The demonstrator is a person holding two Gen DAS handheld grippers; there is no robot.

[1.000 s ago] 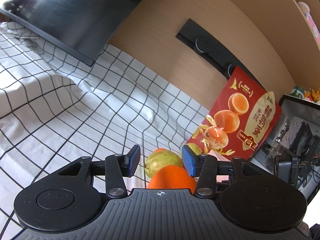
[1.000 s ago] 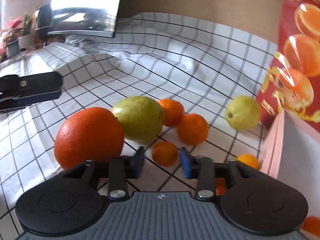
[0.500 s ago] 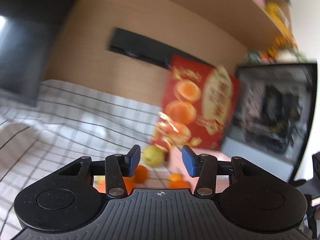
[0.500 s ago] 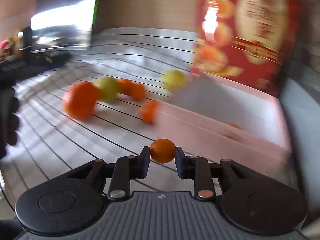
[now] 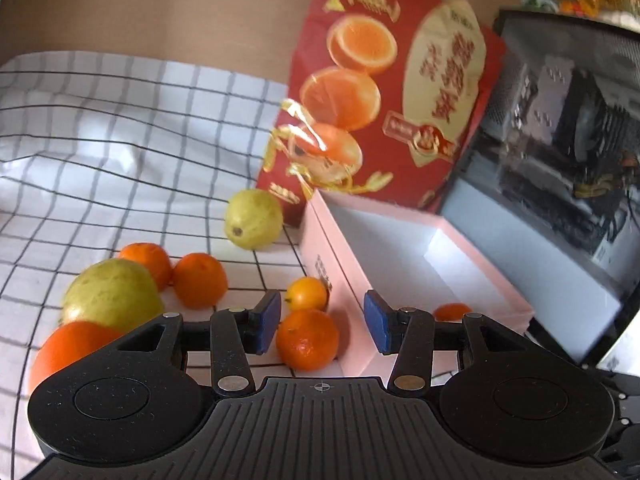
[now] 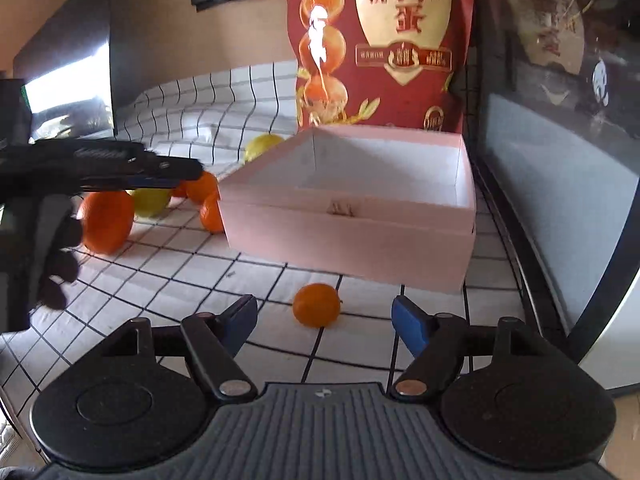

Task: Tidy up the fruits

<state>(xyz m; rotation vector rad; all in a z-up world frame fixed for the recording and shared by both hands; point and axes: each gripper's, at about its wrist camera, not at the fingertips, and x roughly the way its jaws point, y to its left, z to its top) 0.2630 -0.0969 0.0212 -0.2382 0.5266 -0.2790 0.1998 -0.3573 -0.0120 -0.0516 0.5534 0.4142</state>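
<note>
Left wrist view, left to right. Large orange [image 5: 66,350] at 8 o'clock, half hidden behind the left gripper [image 5: 320,322]. Green pear [image 5: 112,296] just above it, touching. Two mandarins [image 5: 200,280] side by side beyond, a second pear [image 5: 253,219] at 11 o'clock by the red snack bag [image 5: 384,92]. The loose fruit sits clustered on the checked cloth [image 5: 100,128] of the desk, outside the pink box [image 5: 400,248], so most sorting is not yet done. Left gripper's jaws stand apart with nothing between the pads; a mandarin [image 5: 307,339] and a kumquat [image 5: 306,293] lie just past them against the box wall, likely the next pick. One small orange fruit [image 5: 452,311] shows inside the box near its front wall.

Right wrist view. Left gripper [image 6: 160,170] reaches in at 9 o'clock over the fruit pile. Right gripper [image 6: 324,320]: jaws opening, pads clear of the small mandarin [image 6: 316,305], which rests on the cloth in front of the pink box [image 6: 348,236], not inside. Judged a drop short of the box.

Against half a second ago: that mandarin was pinched between the right pads; now it is free on the cloth. The left view has swung from the wall down onto the fruit and box.
</note>
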